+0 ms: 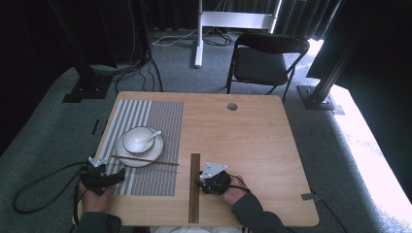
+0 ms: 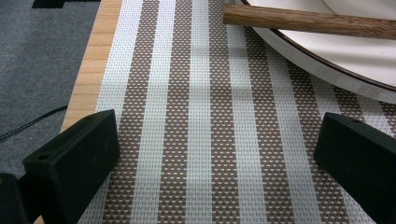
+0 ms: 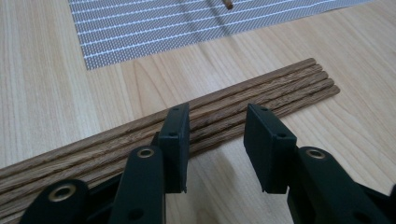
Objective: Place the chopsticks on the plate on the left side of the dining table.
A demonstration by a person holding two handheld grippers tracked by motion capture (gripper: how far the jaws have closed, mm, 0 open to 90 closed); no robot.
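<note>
right claw point(image 3: 217, 147) open, over the row of dark brown wooden chopsticks point(image 3: 261, 98) on the worktop point(image 1: 252, 141) | sticks look light, stiff, thin, may roll; pinch near middle | left claw point(image 2: 210, 163) open over striped woven mat point(image 2: 201, 93)

right gripper point(image 3: 217, 147): black jaws parted, nothing between them, poised just above the chopsticks.
chopsticks point(image 3: 261, 95): brown wooden sticks lying side by side, touching, on the table.
table point(image 3: 42, 88): light wood.
placemat point(image 3: 187, 23): grey-and-white striped weave, beyond the chopsticks.
</note>
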